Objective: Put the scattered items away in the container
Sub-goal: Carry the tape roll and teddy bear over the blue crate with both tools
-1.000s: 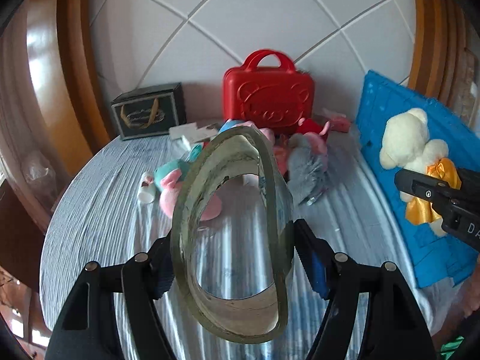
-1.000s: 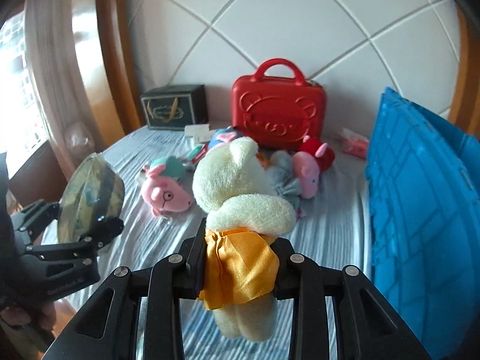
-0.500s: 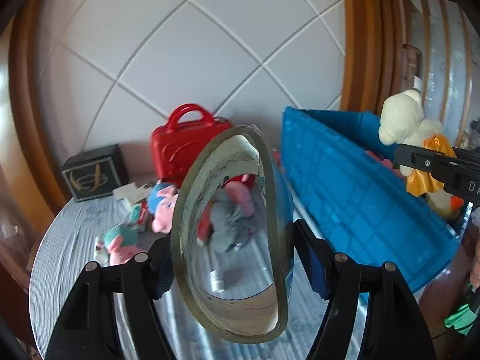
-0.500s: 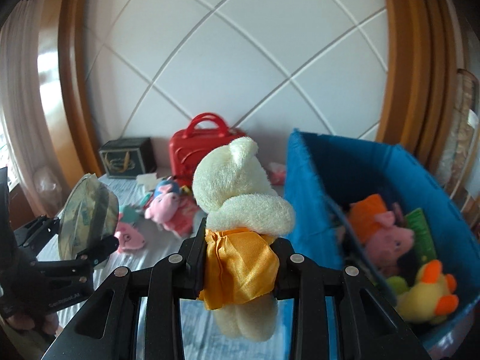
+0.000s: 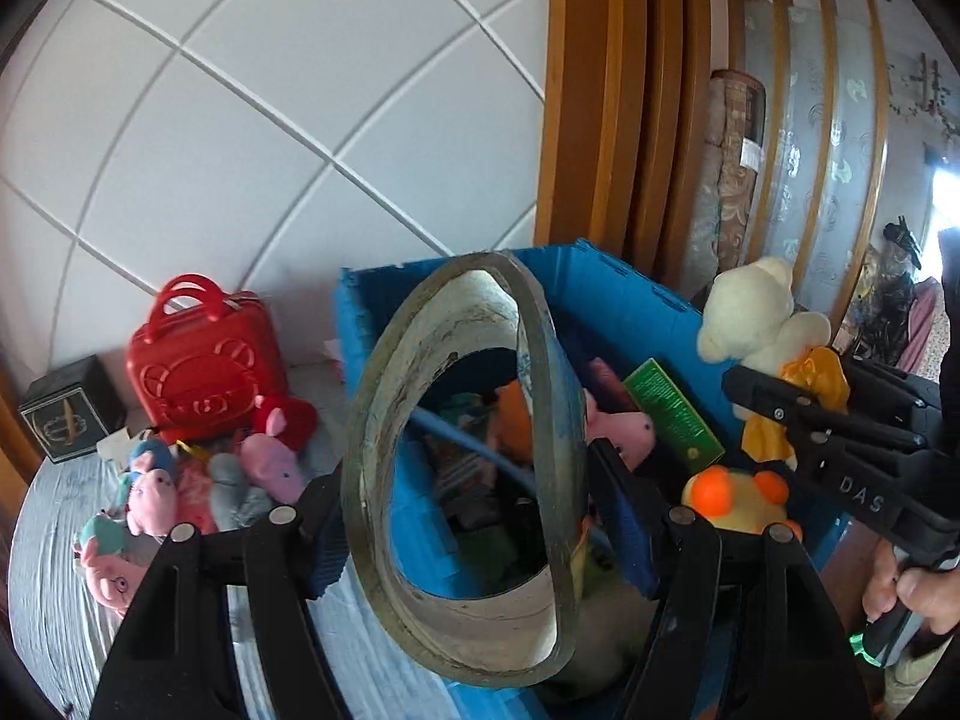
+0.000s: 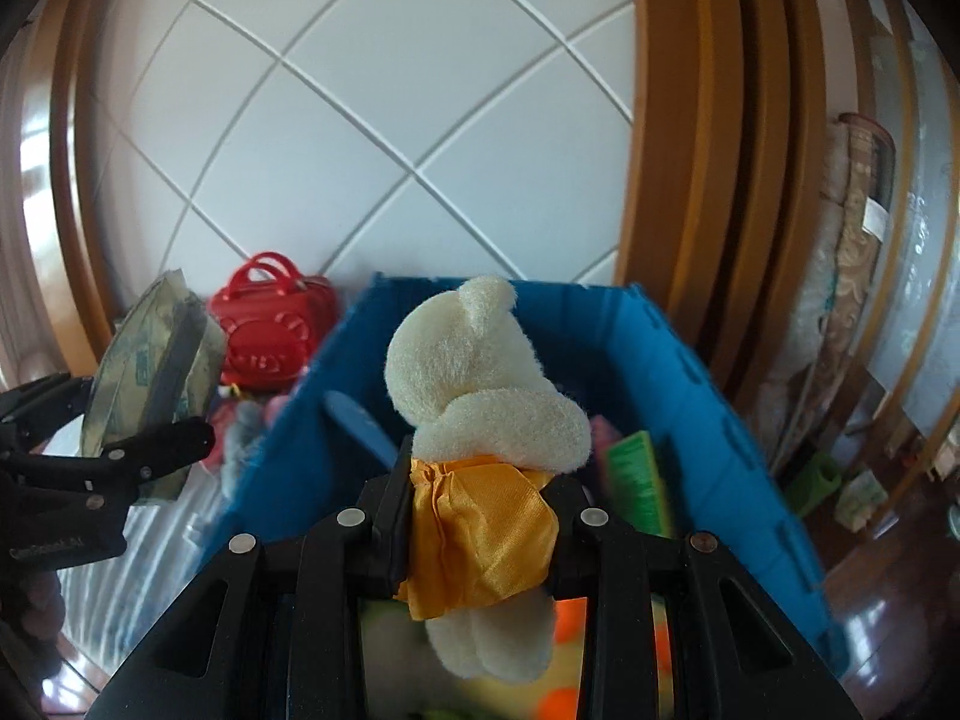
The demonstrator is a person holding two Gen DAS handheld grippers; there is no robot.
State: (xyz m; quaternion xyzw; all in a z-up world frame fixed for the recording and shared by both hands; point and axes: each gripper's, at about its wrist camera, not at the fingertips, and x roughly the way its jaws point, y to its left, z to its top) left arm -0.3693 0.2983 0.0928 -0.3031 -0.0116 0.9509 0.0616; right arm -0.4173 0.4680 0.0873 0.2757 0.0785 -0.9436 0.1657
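1. The left gripper (image 5: 474, 516) has its fingers clamped across a large grey-green roll of tape (image 5: 462, 474), held upright above the blue plastic crate (image 5: 618, 294) for dropping in.
2. The right gripper (image 6: 474, 531) pinches a cream plush bear in an orange satin bow (image 6: 480, 402) by its waist, over the crate's open top.

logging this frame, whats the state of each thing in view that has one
left hand-held gripper: shut on the big roll of clear tape, above the bin's near end
right hand-held gripper: shut on the cream plush bear with the orange bow, over the bin
blue plastic bin: open, toys inside
red toy suitcase: closed, upright
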